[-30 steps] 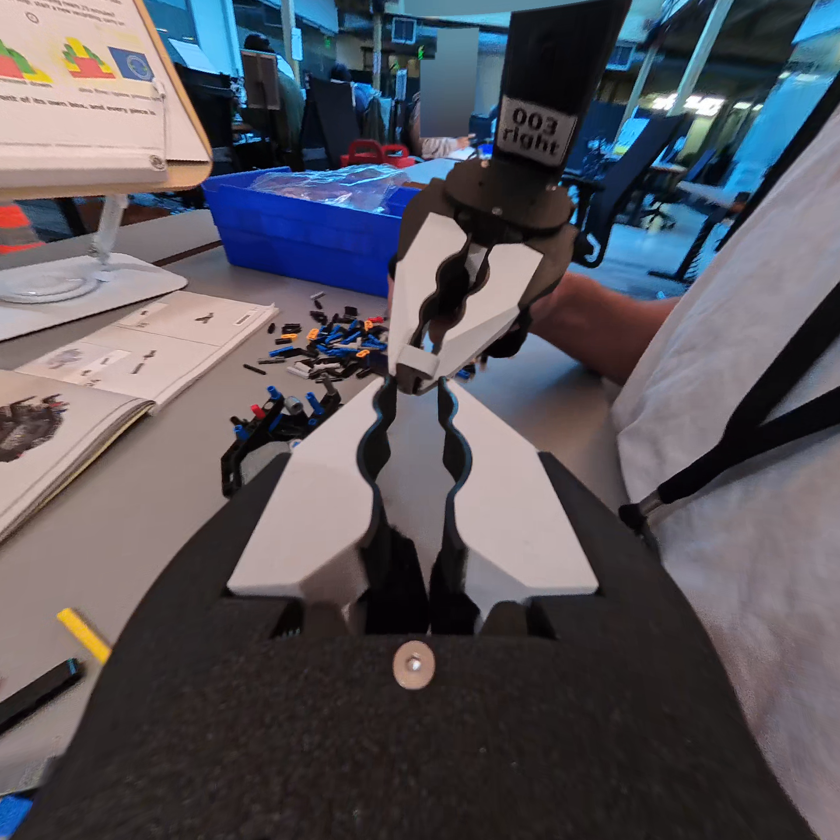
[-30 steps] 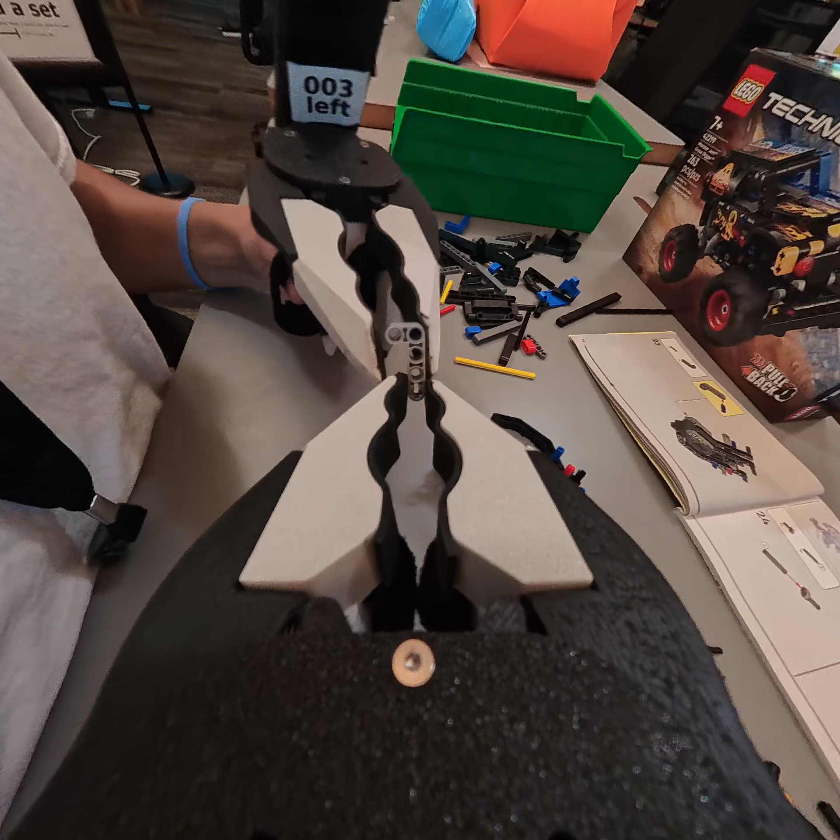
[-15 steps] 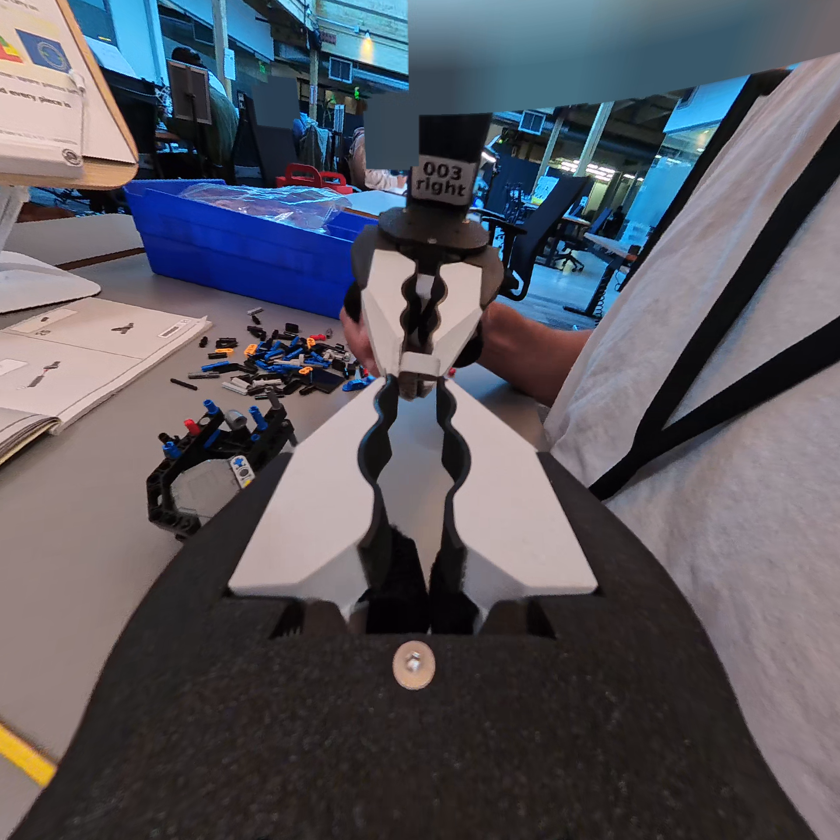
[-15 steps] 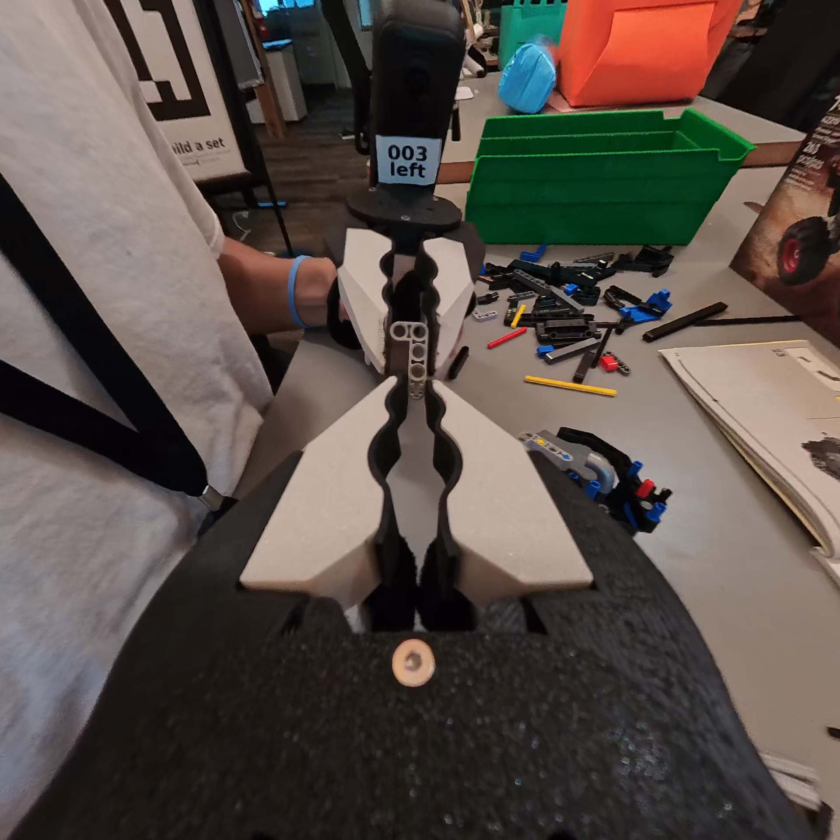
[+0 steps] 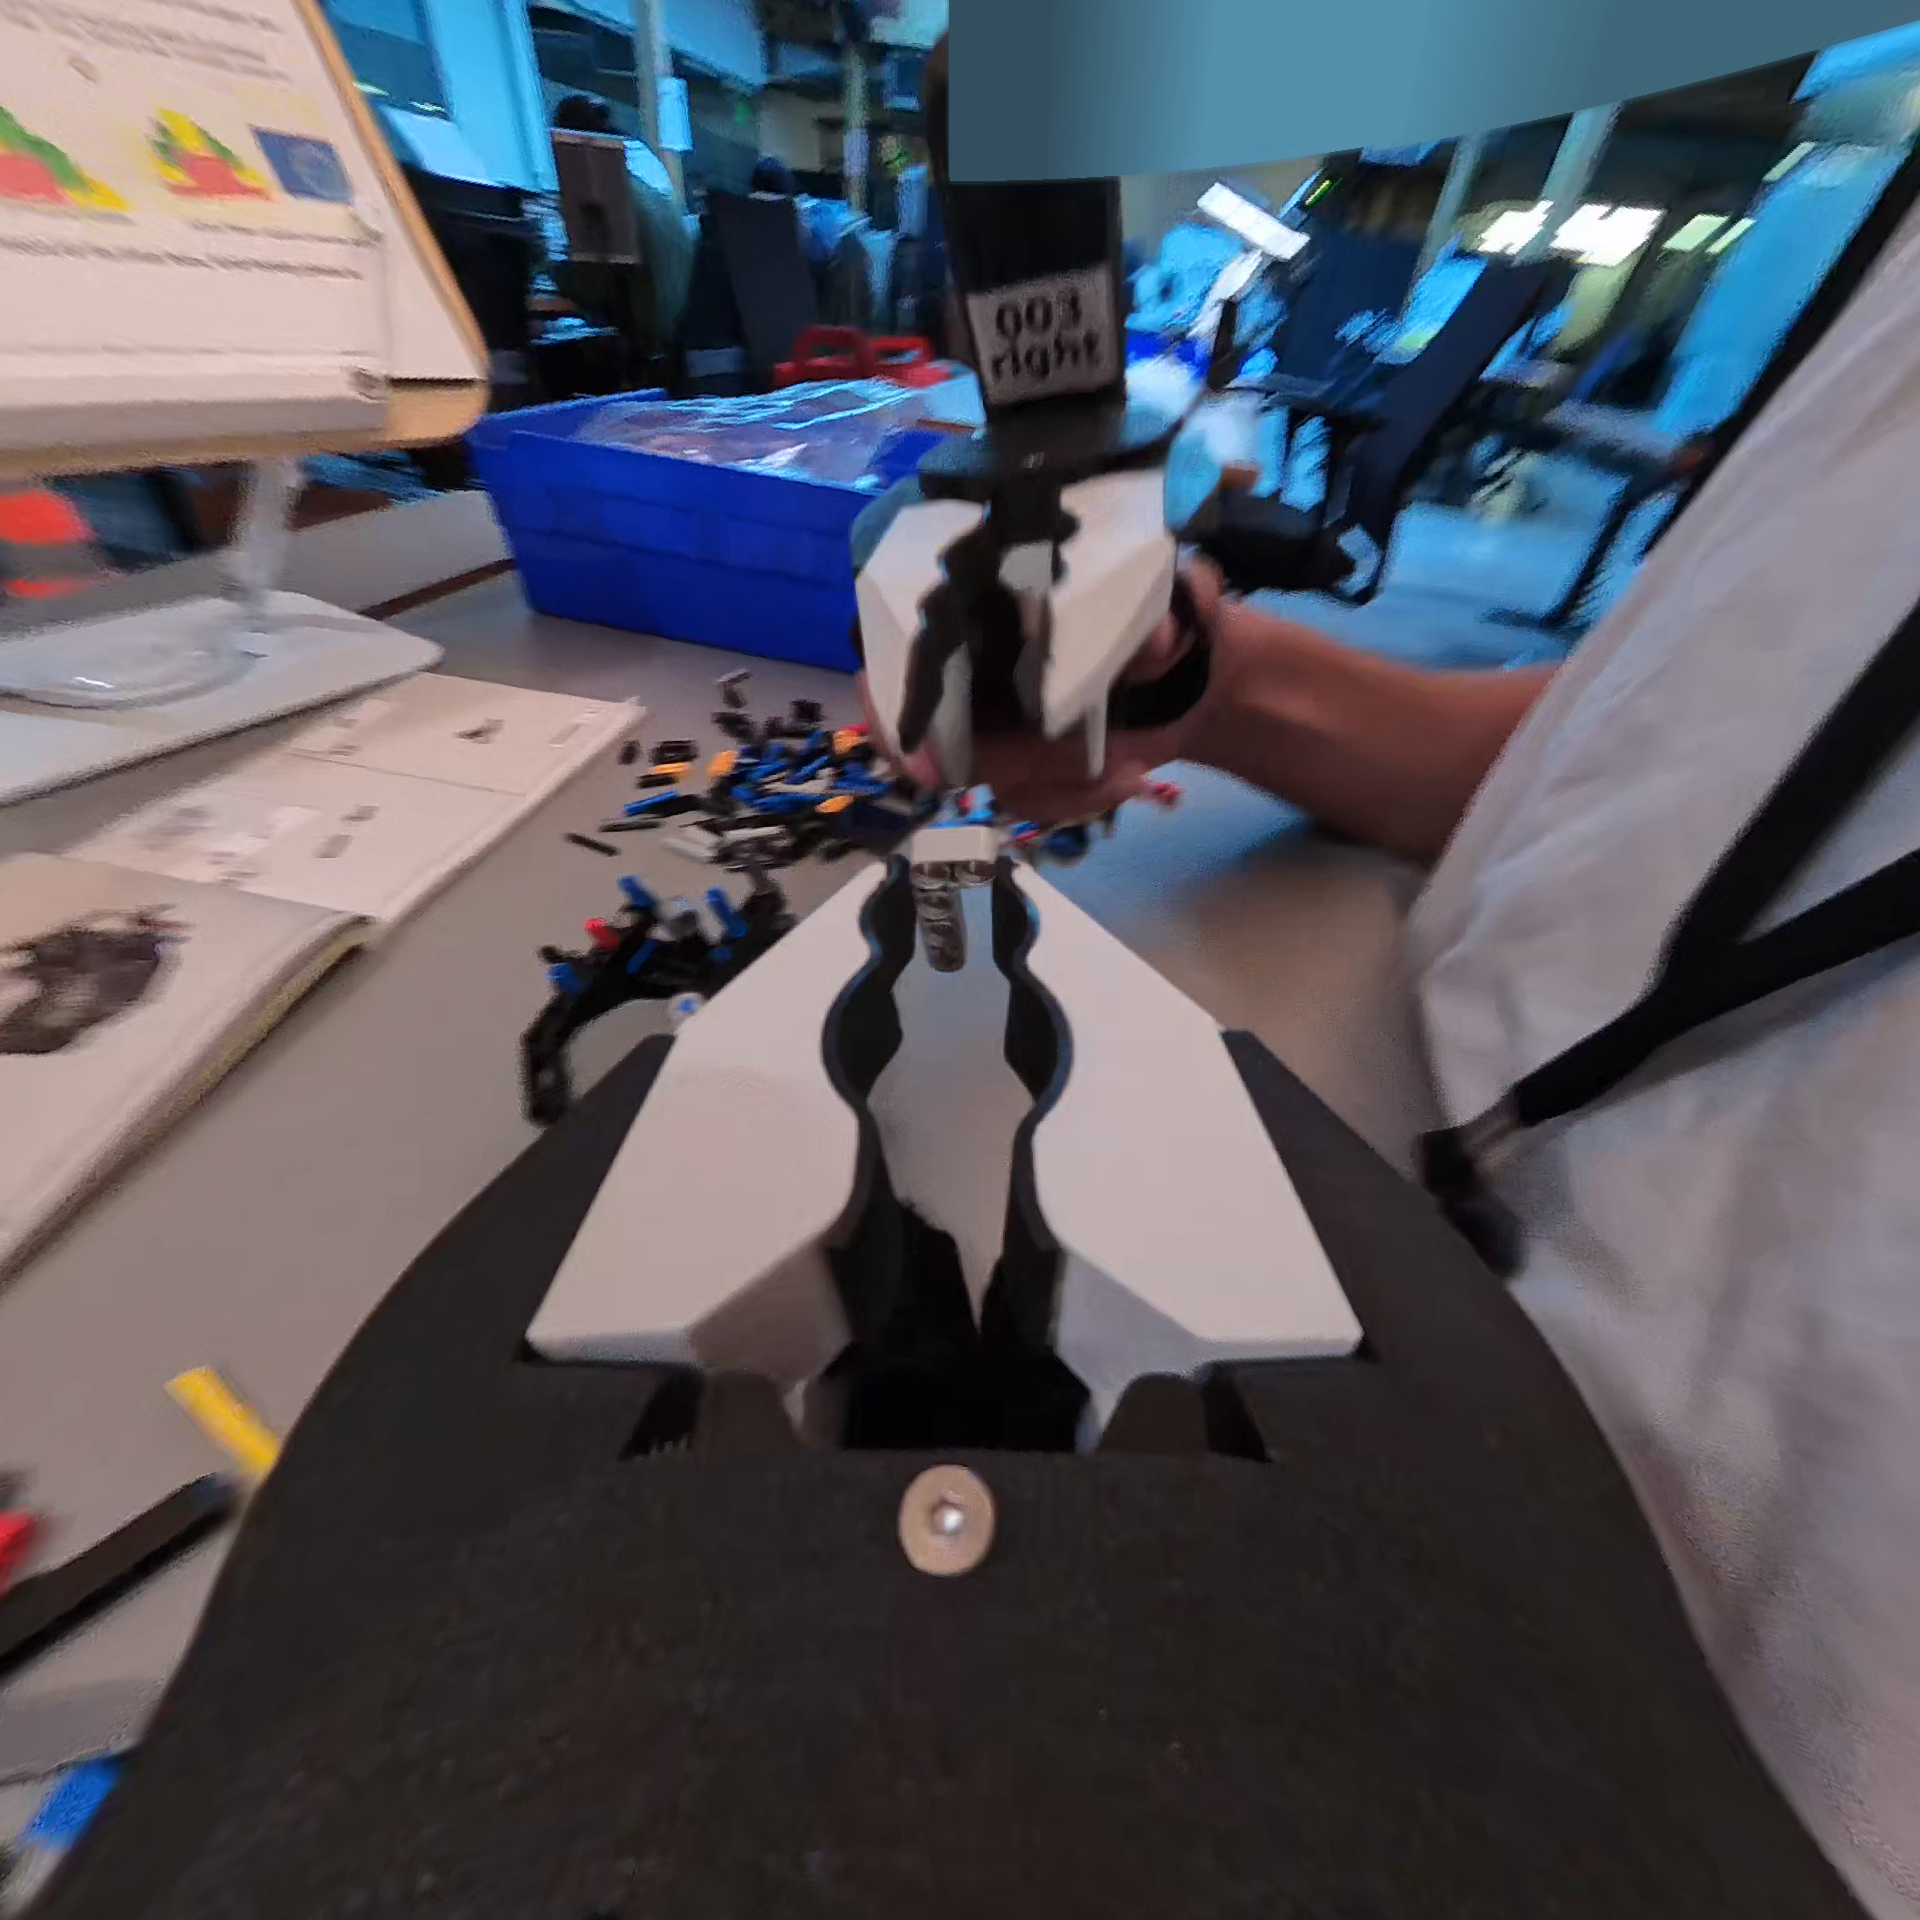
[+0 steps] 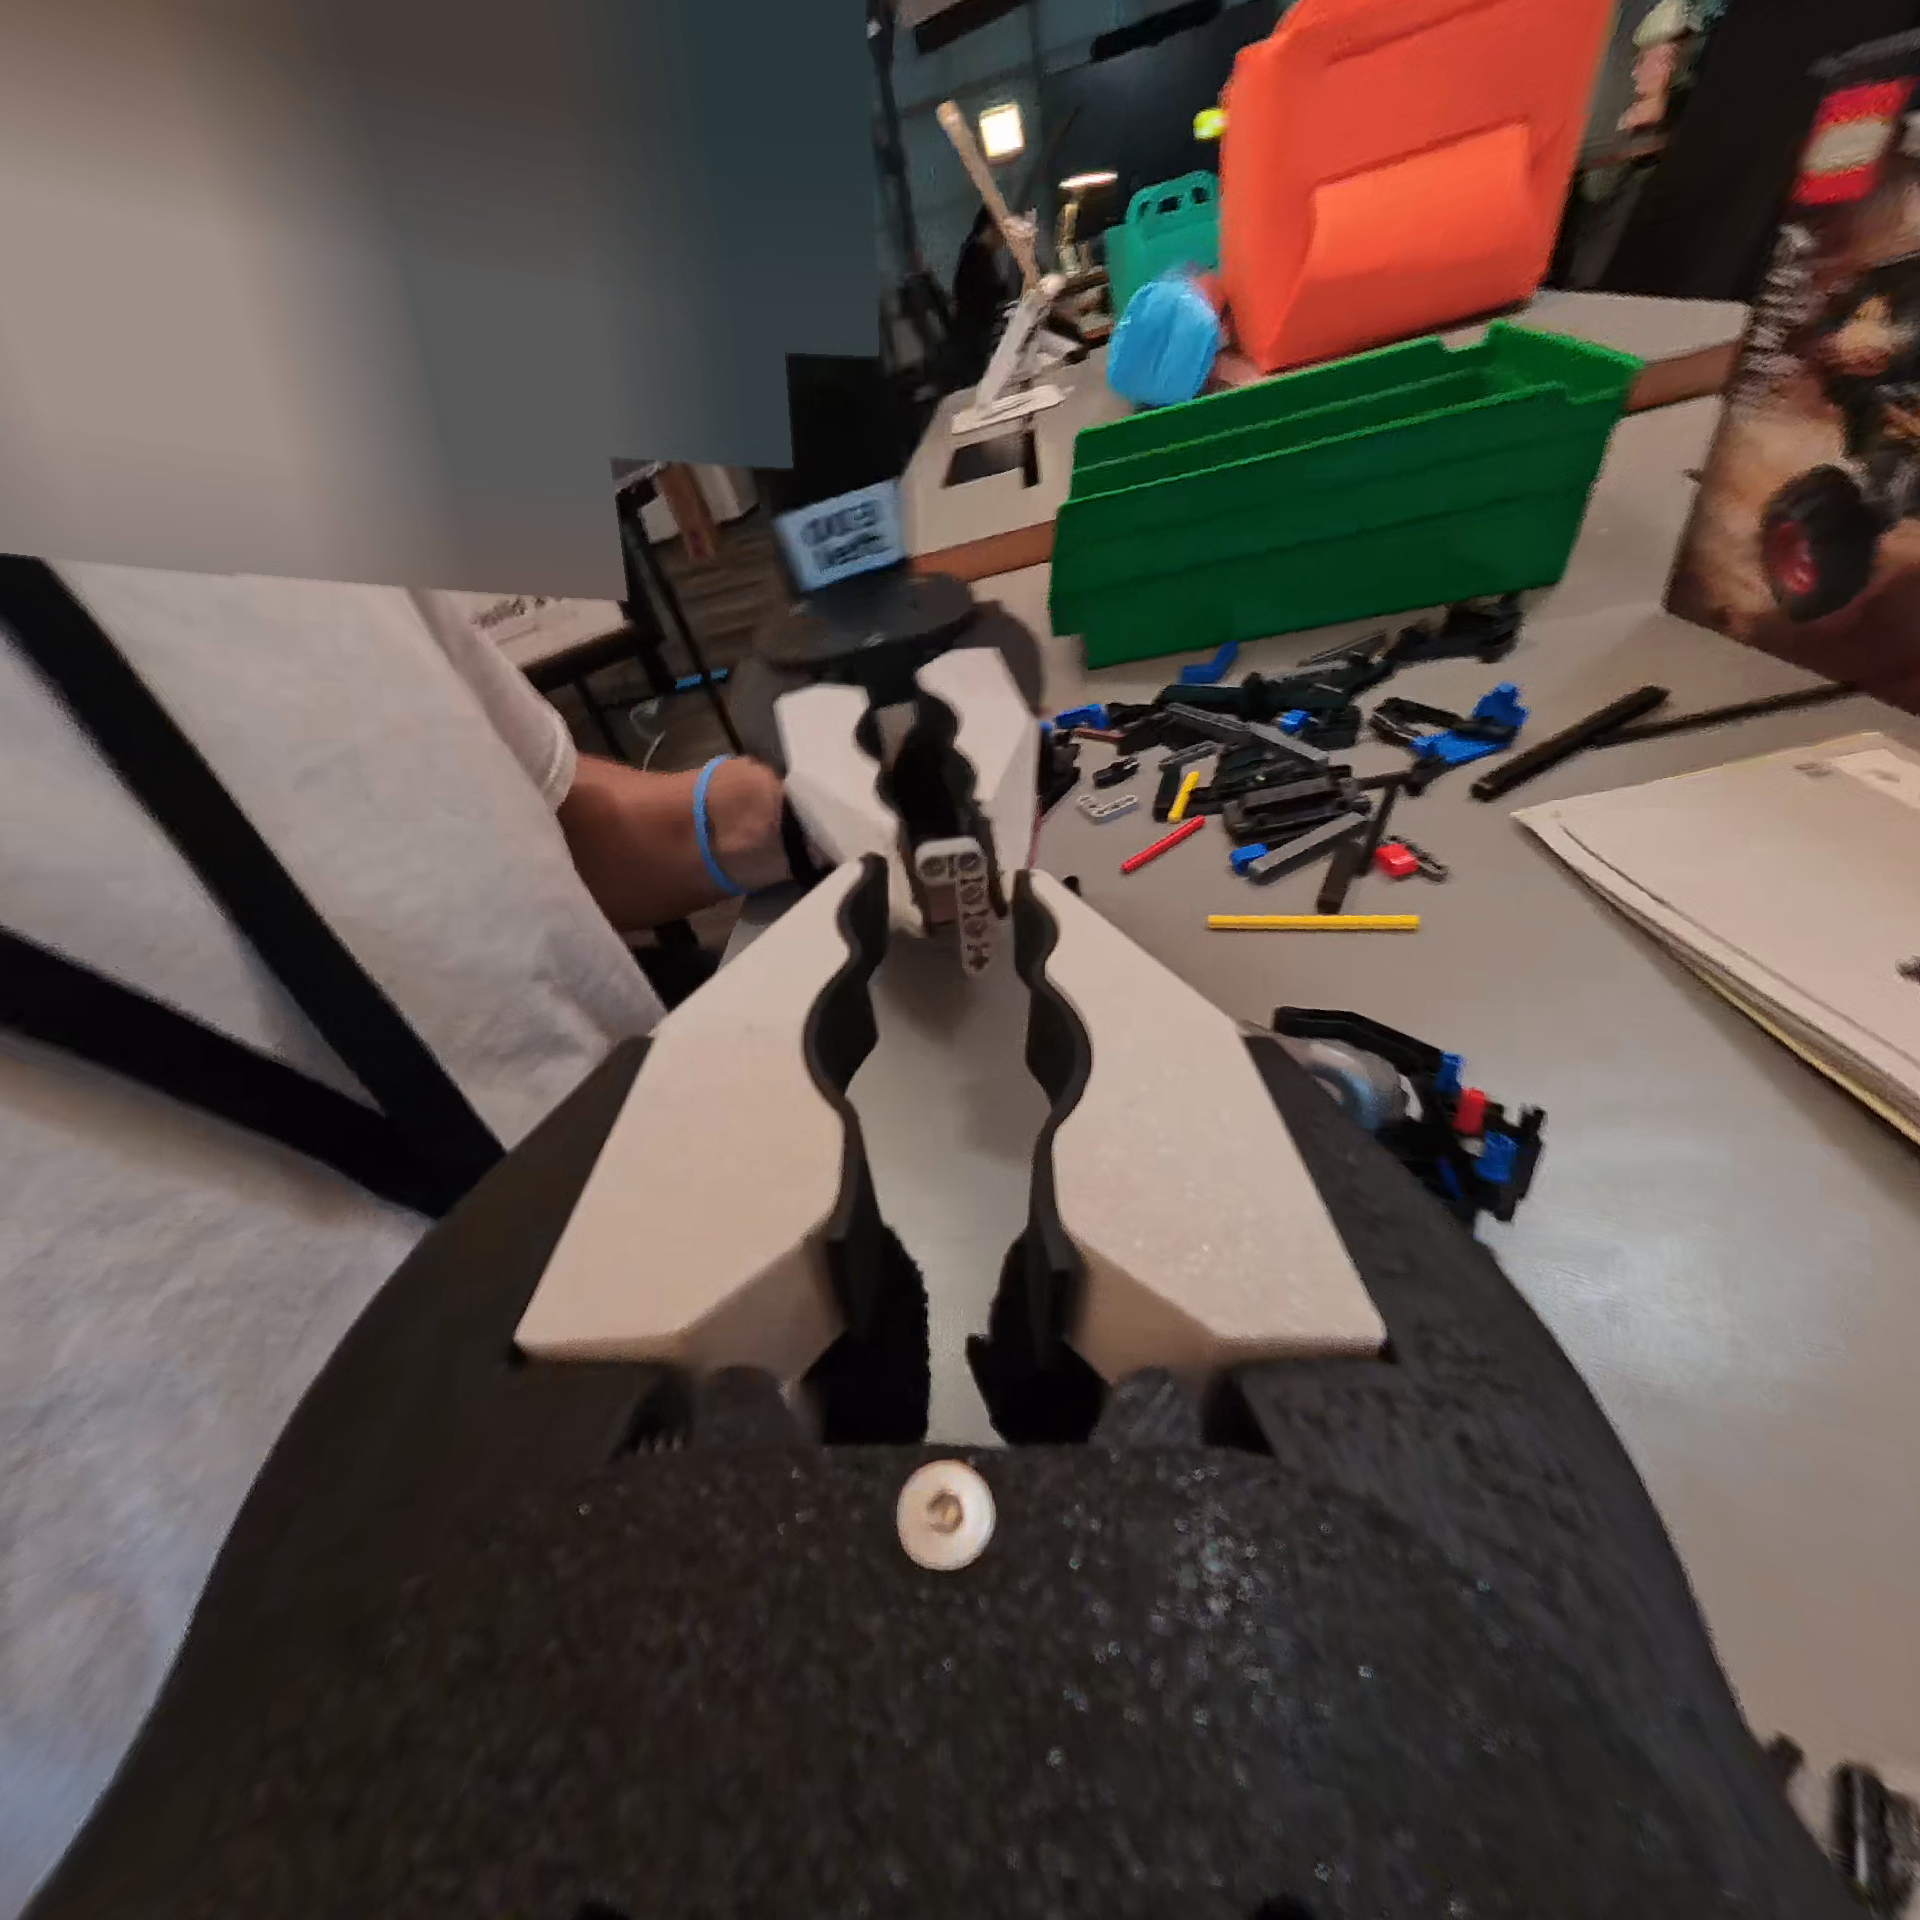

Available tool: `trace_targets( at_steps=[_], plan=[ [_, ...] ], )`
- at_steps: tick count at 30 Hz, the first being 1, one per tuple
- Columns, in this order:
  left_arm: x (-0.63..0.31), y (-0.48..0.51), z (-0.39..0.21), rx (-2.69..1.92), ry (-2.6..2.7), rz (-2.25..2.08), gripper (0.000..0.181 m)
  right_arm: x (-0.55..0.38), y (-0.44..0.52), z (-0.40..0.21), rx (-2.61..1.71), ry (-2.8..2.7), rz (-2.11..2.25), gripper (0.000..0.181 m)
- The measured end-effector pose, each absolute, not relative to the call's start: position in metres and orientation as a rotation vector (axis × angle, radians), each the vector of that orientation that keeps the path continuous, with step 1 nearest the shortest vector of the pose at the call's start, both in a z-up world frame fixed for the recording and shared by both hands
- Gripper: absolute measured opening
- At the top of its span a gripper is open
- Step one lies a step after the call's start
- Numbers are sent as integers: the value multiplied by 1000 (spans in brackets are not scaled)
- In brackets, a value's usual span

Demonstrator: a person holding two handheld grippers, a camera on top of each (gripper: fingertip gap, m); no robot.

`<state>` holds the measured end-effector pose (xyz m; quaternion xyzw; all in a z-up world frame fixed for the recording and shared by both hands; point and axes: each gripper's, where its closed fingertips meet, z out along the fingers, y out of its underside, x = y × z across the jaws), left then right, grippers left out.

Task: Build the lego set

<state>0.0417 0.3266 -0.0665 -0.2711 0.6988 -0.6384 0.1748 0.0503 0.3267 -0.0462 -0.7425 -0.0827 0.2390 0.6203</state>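
Observation:
A light grey L-shaped beam (image 5: 945,914) with holes sits pinched between the tips of my left gripper (image 5: 948,883), which is shut on it above the table. The beam also shows in the right wrist view (image 6: 961,904), at the tips of the left gripper (image 6: 940,831). My right gripper (image 6: 945,878) is open, with its fingers standing either side of the beam and apart from it. In the left wrist view the right gripper (image 5: 1013,748) is farther off, open and empty. A partly built black chassis (image 5: 644,966) (image 6: 1423,1112) with blue and red pins lies on the grey table.
Loose parts lie in piles (image 5: 769,779) (image 6: 1278,769), with a yellow axle (image 6: 1314,922) nearby. A blue bin (image 5: 675,540), a green bin (image 6: 1320,520), open instruction booklets (image 5: 312,790) (image 6: 1766,862) and the set box (image 6: 1829,416) ring the work area. The person's white-shirted torso (image 5: 1714,935) is close by. My left and right fingertips are right by each other.
The right gripper was shut on the grey beam. It has now opened and drawn back, and the beam stays in the left gripper's tips. Both views have swung.

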Motion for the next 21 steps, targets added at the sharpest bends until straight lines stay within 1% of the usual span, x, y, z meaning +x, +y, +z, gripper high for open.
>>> trace_targets(
  at_steps=[4, 7, 9, 10, 12, 15, 16, 18, 21],
  plan=[
    [59, 341, -76, -644, 1893, -1353, 12, 57, 335, -57, -1776, 28, 794, 25],
    [62, 343, -76, -549, 1843, -1164, 12, 52, 342, -64, -1779, 75, 859, 28],
    [63, 342, -79, -520, 1842, -1094, 12, 46, 346, -65, -1766, 80, 891, 28],
    [65, 344, -79, -506, 1829, -1054, 12, 47, 348, -68, -1780, 97, 879, 27],
    [67, 346, -83, -476, 1831, -960, 13, 52, 352, -77, -1823, 114, 803, 18],
    [72, 348, -87, -435, 1803, -803, 12, 53, 356, -84, -1860, 127, 733, 17],
    [73, 348, -89, -426, 1802, -754, 12, 56, 357, -88, -1889, 128, 679, 11],
    [75, 349, -90, -399, 1782, -683, 11, 58, 357, -90, -1915, 106, 594, 8],
    [76, 350, -97, -475, 1823, -751, 11, 62, 358, -94, -1949, 106, 501, 7]
  ],
)
